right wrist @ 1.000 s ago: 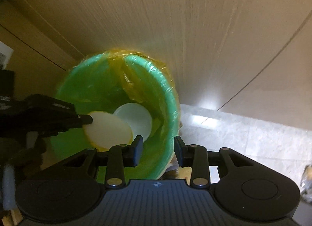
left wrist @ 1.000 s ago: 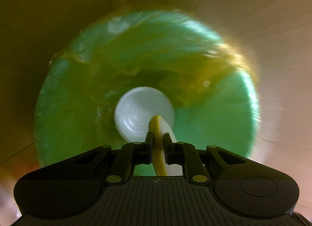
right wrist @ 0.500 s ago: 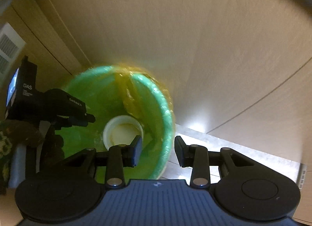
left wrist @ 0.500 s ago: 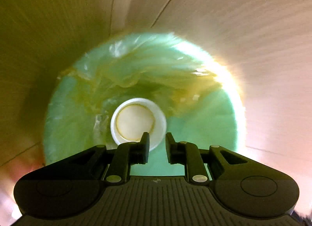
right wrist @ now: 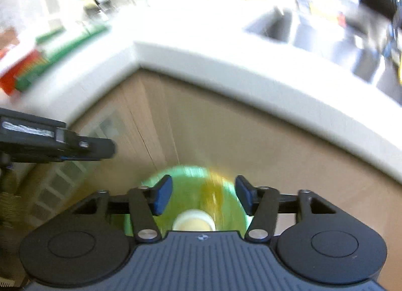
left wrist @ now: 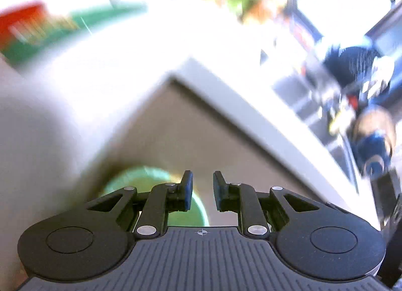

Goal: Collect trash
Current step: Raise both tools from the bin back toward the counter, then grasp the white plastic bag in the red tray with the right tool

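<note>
Left tool [left wrist: 203, 189]: your fingers stand apart with a narrow gap and nothing between them. In the left wrist view the green bin [left wrist: 160, 190] sits low, behind the left finger, at the foot of the tan cabinet face [left wrist: 201, 125]. A white worktop [left wrist: 251, 110] edge forms a corner above it. A red and green box [left wrist: 37, 30] lies on the worktop at upper left. Blur hides finer detail.

Right tool [right wrist: 203, 195]: your fingers are spread wide and hold nothing. In the right wrist view the green bin [right wrist: 186, 190] lies directly below and between them, lined with a yellowish bag [right wrist: 213, 190]. A white cup [right wrist: 193, 223] with a pale disc in its mouth rests in the bin's bottom. Your left tool [right wrist: 110, 149] enters from the left edge, well above the bin. The worktop [right wrist: 226, 65] carries the red and green box [right wrist: 27, 72] at left; a sink [right wrist: 296, 30] is set in at upper right.
</note>
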`<state>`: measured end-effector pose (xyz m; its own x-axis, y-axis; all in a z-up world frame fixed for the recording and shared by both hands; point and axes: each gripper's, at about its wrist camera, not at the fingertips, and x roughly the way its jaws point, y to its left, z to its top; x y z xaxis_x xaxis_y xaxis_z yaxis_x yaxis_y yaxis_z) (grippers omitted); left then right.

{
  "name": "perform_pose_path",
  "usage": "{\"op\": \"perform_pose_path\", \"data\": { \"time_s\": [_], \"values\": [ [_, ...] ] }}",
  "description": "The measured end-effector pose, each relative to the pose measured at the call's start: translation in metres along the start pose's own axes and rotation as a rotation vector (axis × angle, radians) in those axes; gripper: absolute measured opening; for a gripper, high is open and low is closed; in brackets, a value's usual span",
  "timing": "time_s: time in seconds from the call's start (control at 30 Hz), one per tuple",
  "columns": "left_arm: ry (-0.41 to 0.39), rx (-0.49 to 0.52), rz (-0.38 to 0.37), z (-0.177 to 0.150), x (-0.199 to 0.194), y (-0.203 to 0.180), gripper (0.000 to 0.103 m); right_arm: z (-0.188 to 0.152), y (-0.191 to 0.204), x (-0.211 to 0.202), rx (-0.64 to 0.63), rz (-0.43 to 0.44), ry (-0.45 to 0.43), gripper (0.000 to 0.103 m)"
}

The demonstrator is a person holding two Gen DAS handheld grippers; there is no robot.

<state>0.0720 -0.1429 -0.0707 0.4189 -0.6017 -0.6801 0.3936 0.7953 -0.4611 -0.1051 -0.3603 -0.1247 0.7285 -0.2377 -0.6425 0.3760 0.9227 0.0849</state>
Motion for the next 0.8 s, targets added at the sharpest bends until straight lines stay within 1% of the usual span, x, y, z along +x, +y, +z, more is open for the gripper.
{"op": "perform_pose_path", "data": {
  "time_s": [0.07, 0.13, 0.23, 0.3, 0.37, 0.47, 0.53, 0.57, 0.6, 0.63, 0.67, 0.7, 0.8],
  "values": [
    [-0.076, -0.034, 0.027, 0.007, -0.029, 0.013, 0.020, 0.021, 0.021, -0.014, -0.056, 0.006, -0.076, 0.067],
    [-0.145, -0.071, 0.075, 0.010, -0.052, 0.029, 0.020, 0.038, 0.042, -0.024, -0.102, 0.032, -0.129, 0.070],
    [-0.226, -0.142, 0.169, 0.006, -0.080, 0.062, 0.020, 0.065, 0.078, -0.033, -0.175, 0.130, -0.194, 0.074],
    [-0.256, -0.189, 0.215, 0.004, -0.101, 0.080, 0.020, 0.084, 0.111, -0.034, -0.216, 0.196, -0.232, 0.077],
    [-0.275, -0.238, 0.255, -0.001, -0.114, 0.095, 0.020, 0.101, 0.141, -0.032, -0.268, 0.281, -0.271, 0.078],
    [-0.305, -0.297, 0.285, -0.010, -0.132, 0.118, 0.020, 0.124, 0.190, -0.019, -0.345, 0.393, -0.295, 0.078],
    [-0.340, -0.327, 0.304, -0.016, -0.143, 0.124, 0.020, 0.143, 0.220, -0.007, -0.364, 0.456, -0.261, 0.076],
    [-0.353, -0.337, 0.308, -0.020, -0.148, 0.126, 0.020, 0.155, 0.234, 0.003, -0.364, 0.486, -0.229, 0.072],
    [-0.363, -0.341, 0.309, -0.022, -0.150, 0.126, 0.020, 0.168, 0.250, 0.015, -0.361, 0.518, -0.182, 0.063],
    [-0.370, -0.341, 0.309, -0.025, -0.154, 0.125, 0.020, 0.179, 0.266, 0.027, -0.359, 0.536, -0.132, 0.059],
    [-0.379, -0.341, 0.313, -0.027, -0.158, 0.126, 0.020, 0.187, 0.280, 0.041, -0.364, 0.539, -0.085, 0.054],
    [-0.387, -0.341, 0.320, -0.030, -0.160, 0.126, 0.020, 0.195, 0.295, 0.057, -0.378, 0.531, -0.038, 0.053],
    [-0.410, -0.353, 0.348, -0.037, -0.170, 0.129, 0.020, 0.206, 0.330, 0.097, -0.422, 0.463, 0.039, 0.053]
  ]
}}
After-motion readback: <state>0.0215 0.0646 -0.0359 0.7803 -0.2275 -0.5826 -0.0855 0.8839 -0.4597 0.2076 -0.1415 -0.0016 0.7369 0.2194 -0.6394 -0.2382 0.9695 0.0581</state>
